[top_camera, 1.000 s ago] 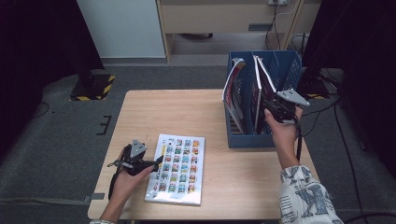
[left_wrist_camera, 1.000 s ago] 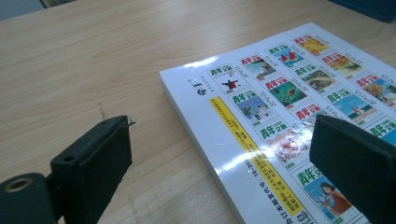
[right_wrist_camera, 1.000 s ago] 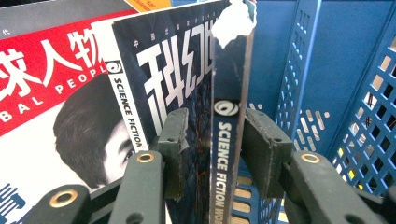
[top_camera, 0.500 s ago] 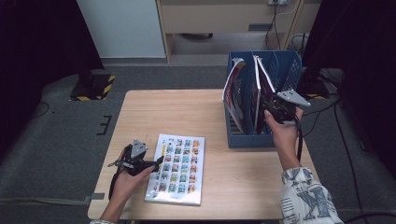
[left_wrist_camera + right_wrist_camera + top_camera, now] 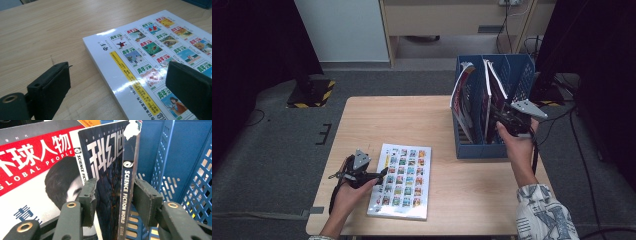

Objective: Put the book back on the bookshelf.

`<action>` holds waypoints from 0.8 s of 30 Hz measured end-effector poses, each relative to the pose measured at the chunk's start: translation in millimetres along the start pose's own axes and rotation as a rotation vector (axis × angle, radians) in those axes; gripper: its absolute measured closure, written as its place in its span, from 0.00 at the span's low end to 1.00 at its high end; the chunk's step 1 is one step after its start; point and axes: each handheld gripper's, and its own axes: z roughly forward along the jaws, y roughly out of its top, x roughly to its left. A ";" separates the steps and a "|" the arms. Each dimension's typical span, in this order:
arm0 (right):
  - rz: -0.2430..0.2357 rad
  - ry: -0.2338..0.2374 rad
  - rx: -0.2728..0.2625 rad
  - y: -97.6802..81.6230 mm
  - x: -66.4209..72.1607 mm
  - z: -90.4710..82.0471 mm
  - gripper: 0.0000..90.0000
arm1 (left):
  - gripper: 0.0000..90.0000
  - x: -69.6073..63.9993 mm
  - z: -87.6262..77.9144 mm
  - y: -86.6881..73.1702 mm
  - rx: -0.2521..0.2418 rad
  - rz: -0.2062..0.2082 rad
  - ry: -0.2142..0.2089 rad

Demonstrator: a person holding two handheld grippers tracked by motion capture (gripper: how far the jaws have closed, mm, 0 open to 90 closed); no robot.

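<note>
A dark Science Fiction World magazine (image 5: 107,182) stands upright in the blue file rack (image 5: 472,147) at the table's right. My right gripper (image 5: 115,197) straddles its spine edge. The jaws have just been opening, with the magazine between them and the pads loose on it. In the high view this right gripper (image 5: 494,117) sits at the rack's right compartment. A booklet with a grid of small pictures (image 5: 401,180) lies flat at the front left. My left gripper (image 5: 120,82) is open over its left edge, one jaw above the wood and one above the cover (image 5: 150,50).
A red and white Global People magazine (image 5: 30,157) leans in the rack left of the dark one, seen from above as the red and white magazine (image 5: 460,97). The rack's perforated blue wall (image 5: 180,157) is close on the right. Bare wooden tabletop (image 5: 382,120) stretches between booklet and rack.
</note>
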 end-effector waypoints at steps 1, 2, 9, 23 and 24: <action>0.000 0.001 -0.002 -0.3 0.2 -0.2 0.61 | 0.06 0.0 0.1 0.0 -0.001 0.000 0.000; -0.004 -0.001 -0.003 -0.5 0.5 -0.2 0.61 | 0.06 0.0 0.2 -0.1 0.000 0.000 -0.001; -0.005 0.008 0.001 -1.7 1.4 -1.9 0.60 | 0.06 0.0 0.6 -0.2 0.001 0.001 0.000; -0.032 0.039 0.005 -1.0 10.4 -2.8 0.56 | 0.06 -0.2 0.8 -0.2 0.002 0.002 -0.001; -0.036 0.040 0.006 -1.0 11.5 -2.4 0.55 | 0.06 -0.2 0.8 -0.2 0.001 0.002 -0.001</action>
